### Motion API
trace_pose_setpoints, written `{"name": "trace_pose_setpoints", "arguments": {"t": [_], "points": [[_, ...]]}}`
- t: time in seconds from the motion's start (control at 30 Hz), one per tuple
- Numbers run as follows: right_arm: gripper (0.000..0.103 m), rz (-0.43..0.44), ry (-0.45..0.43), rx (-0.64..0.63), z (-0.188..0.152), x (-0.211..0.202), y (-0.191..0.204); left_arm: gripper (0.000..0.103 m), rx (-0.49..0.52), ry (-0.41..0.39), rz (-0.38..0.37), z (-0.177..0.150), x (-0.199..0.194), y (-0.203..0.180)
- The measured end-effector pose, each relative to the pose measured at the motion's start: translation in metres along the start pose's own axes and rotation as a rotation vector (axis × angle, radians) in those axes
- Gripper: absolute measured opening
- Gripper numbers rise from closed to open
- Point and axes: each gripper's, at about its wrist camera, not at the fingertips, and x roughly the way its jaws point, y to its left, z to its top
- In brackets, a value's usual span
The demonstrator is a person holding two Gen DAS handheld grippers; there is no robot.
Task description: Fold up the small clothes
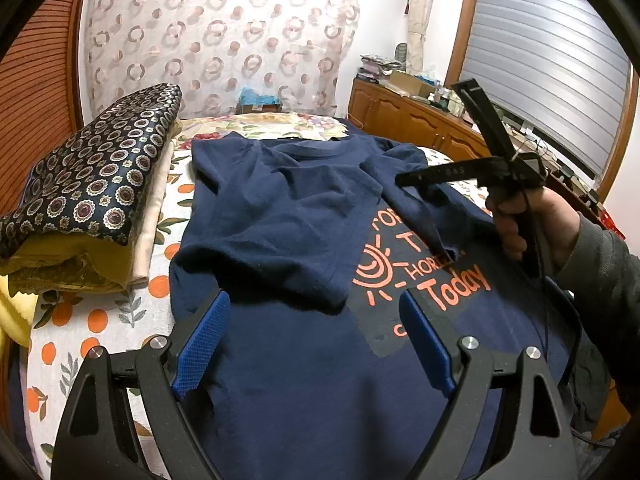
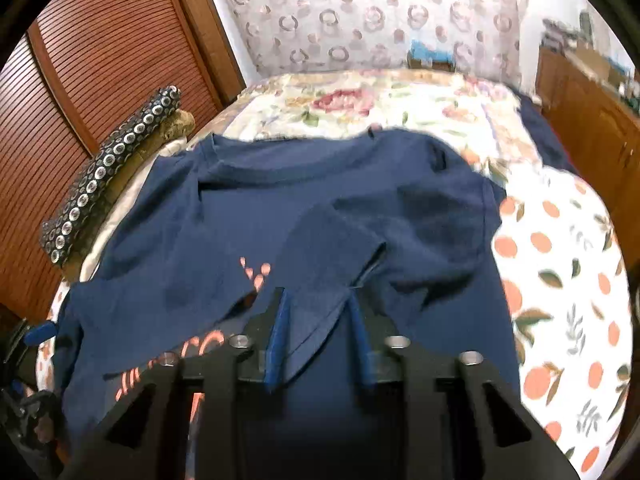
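Observation:
A navy T-shirt (image 1: 280, 216) with an orange sun print and the word "Today" lies on the bed, its left side folded in over the chest. My left gripper (image 1: 316, 308) is open just above the shirt's lower part and holds nothing. My right gripper (image 2: 320, 304) hangs over the shirt (image 2: 248, 208) with the right sleeve (image 2: 316, 280) between its blue pads; the jaws stand a little apart around the cloth. In the left wrist view the right gripper (image 1: 404, 180) and the hand holding it are at the right, over the sleeve.
A folded stack with a dark patterned cloth (image 1: 96, 176) on top lies on the bed's left side. The bedsheet (image 2: 560, 264) has an orange-fruit print. A wooden cabinet (image 1: 408, 120) with clutter stands at the right, a slatted wooden door (image 2: 104, 64) at the left.

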Motion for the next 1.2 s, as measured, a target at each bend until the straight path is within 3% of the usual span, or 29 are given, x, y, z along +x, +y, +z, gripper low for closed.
{"name": "trace_pose_setpoints", "arguments": {"t": [0.1,0.2,0.33,0.4,0.47,0.63,0.9,1.2], "points": [[0.003,-0.002,-0.053,-0.041,0.011,-0.002,0.014,0.087,-0.005,0.006,0.003,-0.002,0.001,0.002],[0.002,0.069,-0.119,-0.056,0.019,-0.01,0.03,0.087,-0.009,0.007,0.003,-0.004,0.001,0.003],[0.002,0.118,-0.129,-0.122,0.028,-0.014,0.057,0.087,-0.008,0.007,0.004,-0.004,0.0,0.004],[0.008,0.131,-0.102,-0.154,0.03,-0.013,0.068,0.087,-0.004,0.006,0.006,-0.003,-0.001,0.004],[0.031,0.094,-0.099,-0.181,0.029,-0.011,0.07,0.087,0.0,0.003,0.009,-0.001,-0.002,0.004],[0.047,0.014,-0.085,-0.186,0.022,-0.012,0.05,0.087,0.01,-0.006,0.028,0.011,-0.003,0.009],[0.047,-0.175,-0.06,-0.152,0.016,0.0,-0.005,0.087,0.034,-0.005,0.056,0.052,0.013,0.019],[0.047,-0.187,-0.036,-0.095,0.018,0.009,-0.035,0.087,0.039,0.042,0.08,0.106,0.055,0.036]]}}
